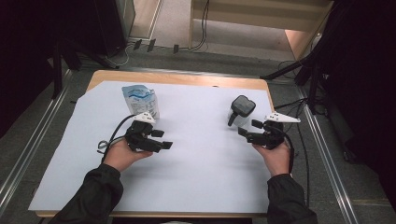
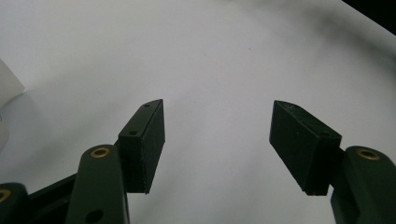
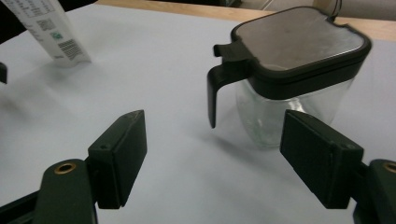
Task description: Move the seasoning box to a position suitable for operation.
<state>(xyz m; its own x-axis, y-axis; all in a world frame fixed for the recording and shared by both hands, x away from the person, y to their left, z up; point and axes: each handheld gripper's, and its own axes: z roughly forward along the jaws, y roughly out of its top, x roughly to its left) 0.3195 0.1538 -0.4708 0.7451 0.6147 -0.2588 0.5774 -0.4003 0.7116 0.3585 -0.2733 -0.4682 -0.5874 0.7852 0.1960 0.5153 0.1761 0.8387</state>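
Jar (image 3: 289, 84) with the black lid stands on the worktop (image 1: 196, 154) just ahead of my right claw (image 3: 224, 158), released and empty (left claw (image 2: 219, 144) likewise); closing off-centre would probably tip it.

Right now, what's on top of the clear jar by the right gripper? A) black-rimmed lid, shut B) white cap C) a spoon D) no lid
A: the jar carries a black-rimmed lid, sitting shut, with a black handle hanging down its side.
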